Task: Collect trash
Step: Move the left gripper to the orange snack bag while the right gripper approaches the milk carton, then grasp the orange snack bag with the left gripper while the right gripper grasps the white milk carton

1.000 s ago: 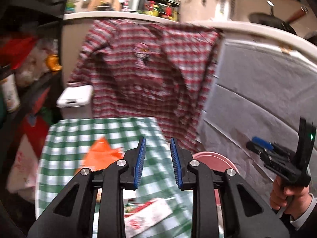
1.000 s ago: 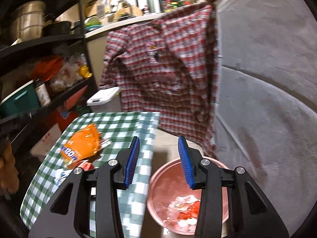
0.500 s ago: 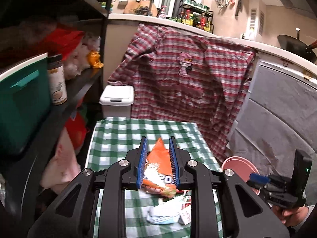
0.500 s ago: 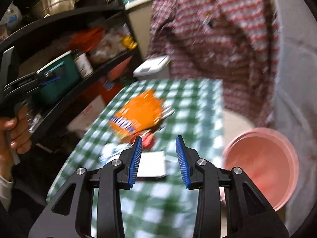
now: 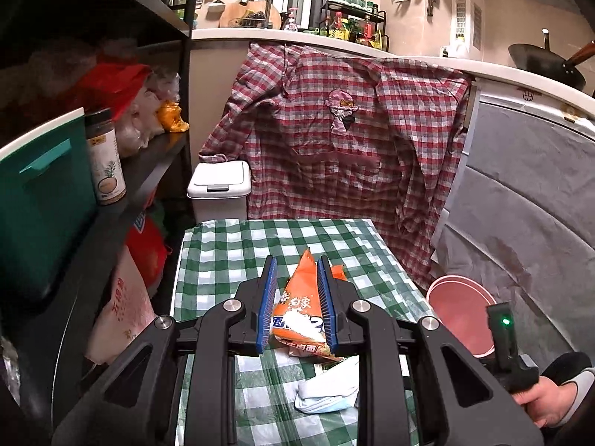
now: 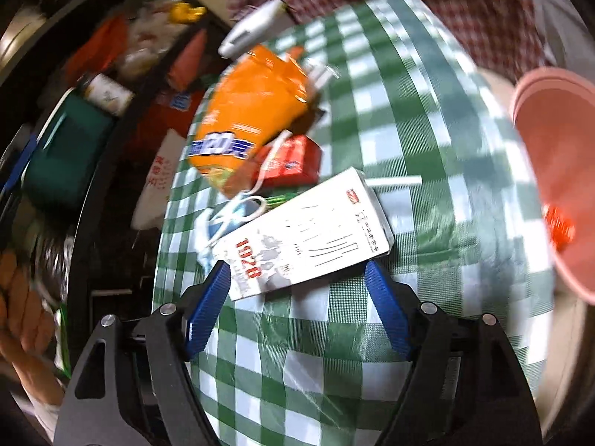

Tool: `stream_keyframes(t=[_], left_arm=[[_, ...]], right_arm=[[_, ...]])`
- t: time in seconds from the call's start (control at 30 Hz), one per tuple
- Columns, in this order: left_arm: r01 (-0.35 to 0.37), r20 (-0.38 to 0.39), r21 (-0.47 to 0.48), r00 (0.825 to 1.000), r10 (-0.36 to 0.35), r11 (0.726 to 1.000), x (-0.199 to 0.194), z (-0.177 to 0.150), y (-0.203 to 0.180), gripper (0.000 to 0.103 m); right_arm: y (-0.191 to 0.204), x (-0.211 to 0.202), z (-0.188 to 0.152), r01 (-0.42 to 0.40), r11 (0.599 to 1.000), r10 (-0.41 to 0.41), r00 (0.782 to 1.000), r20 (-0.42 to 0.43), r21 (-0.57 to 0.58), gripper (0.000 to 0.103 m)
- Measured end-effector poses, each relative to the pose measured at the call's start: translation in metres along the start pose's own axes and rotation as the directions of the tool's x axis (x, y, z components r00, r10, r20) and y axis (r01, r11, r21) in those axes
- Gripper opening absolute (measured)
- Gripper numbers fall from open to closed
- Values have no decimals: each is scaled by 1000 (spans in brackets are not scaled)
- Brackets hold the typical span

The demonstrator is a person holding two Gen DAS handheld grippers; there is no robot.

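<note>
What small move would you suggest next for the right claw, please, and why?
Probably ease the right claw down and forward around the white carton, then close. Its jaws have just been opening and now stand wide, flanking the carton's near end without pressing it. The carton lies flat on the checked tablecloth, with the pink basin to the right.

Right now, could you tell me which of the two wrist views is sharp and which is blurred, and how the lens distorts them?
Left wrist view: sharp, the orange snack bag and plaid shirt crisp, the counter bowed by the fisheye, dark shelves at left. Right wrist view: smeared by motion blur, the checked tablecloth streaked and bulging, the white carton print only partly legible.
</note>
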State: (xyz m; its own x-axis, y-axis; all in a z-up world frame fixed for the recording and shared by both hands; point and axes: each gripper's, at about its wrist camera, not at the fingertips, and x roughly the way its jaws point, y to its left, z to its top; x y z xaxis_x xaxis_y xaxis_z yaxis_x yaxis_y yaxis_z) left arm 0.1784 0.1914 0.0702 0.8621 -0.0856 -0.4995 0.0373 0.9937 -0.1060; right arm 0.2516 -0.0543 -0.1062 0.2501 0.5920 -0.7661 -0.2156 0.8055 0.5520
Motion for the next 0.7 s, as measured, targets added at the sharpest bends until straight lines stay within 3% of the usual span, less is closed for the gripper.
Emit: stream_keyframes(t=[0.27, 0.53, 0.7], left_arm=[[18, -55, -11, 998, -18, 1000, 14, -11, 4, 22], [42, -163, -70, 985, -53, 997, 59, -27, 15, 22], [53, -253, -124, 964, -83, 991, 102, -46, 17, 23]], right_arm=[[3, 14, 22, 4, 998, -5, 1000, 23, 62, 78], [9, 26, 39, 155, 987, -154, 988, 28, -37, 78], [4, 16, 47, 223, 971, -219, 974, 59, -90, 63]])
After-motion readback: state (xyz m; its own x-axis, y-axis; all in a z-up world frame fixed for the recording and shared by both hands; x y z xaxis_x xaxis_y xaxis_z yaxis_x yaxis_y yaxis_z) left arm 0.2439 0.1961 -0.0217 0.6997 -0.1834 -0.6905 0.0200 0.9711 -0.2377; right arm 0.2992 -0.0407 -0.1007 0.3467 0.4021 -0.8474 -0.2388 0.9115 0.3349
